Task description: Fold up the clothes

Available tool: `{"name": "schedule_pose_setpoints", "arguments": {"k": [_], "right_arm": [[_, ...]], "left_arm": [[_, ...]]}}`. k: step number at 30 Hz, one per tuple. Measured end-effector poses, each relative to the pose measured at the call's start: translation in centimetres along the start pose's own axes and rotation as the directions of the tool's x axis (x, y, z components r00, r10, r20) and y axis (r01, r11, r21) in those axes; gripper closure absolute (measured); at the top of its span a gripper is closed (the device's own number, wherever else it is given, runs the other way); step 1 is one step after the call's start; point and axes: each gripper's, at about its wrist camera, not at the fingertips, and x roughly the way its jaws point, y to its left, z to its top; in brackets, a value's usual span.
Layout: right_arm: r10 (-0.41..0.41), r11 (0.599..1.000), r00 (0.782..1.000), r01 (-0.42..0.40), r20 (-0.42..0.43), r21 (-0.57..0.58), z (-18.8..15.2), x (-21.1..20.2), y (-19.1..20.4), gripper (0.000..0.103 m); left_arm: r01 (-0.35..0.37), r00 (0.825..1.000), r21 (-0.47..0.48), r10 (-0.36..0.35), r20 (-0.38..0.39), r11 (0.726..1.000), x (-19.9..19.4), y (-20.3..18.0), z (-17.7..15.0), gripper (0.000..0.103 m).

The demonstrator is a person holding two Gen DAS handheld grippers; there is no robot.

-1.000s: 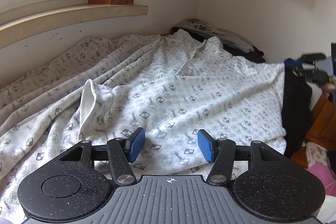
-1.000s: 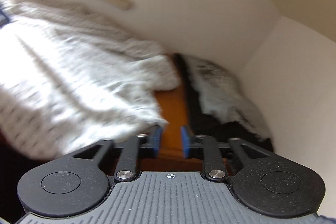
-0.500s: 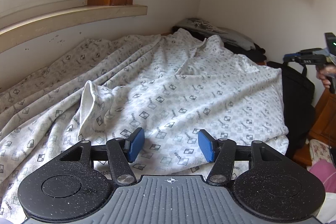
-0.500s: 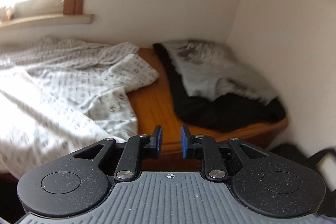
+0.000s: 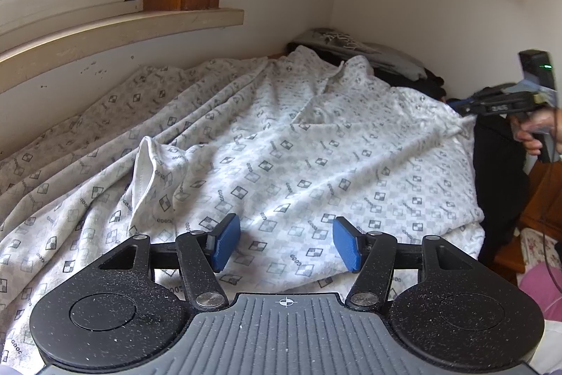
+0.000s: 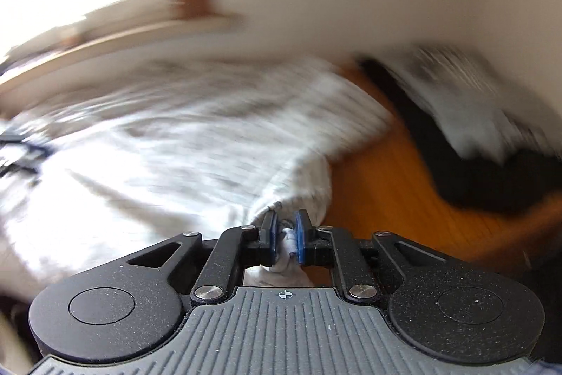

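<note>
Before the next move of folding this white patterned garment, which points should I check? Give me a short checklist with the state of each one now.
1. Right claw has cloth: ok, it is shut on a bunched edge of the patterned garment.
2. Left claw ready: ok, open, above the garment's near part, holding nothing.
3. Garment flat: not ok, wrinkles and an upturned cuff.
4. Right grip secure: cannot tell, the right wrist view is blurred.
5. Room to fold: not ok, the dark clothes pile touches the far edge.
</note>
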Motion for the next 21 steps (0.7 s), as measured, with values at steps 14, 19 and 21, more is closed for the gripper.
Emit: {"name": "schedule_pose_setpoints", "arguments": {"k": [14, 19, 21], "right_arm": [[-0.065, 0.978, 0.993, 0.083, -0.094, 0.194, -2.6, 0.2, -4.0, 0.055], [-0.079, 0.989, 0.99, 0.092, -0.116, 0.112, -2.0, -0.3, -2.4, 0.094], [-0.227, 0.973, 0.968, 0.231, -0.109, 0.027, -0.9, -1.6, -2.0, 0.096]], "left_arm": [[-0.004, 1.0, 0.01, 0.004, -0.004, 1.0, 0.2, -0.3, 0.1, 0.037], [-0.01, 1.0, 0.017, 0.01, -0.006, 1.0, 0.3, -0.4, 0.1, 0.037], [-0.01, 1.0, 0.017, 0.01, -0.006, 1.0, 0.3, -0.4, 0.1, 0.037]]}}
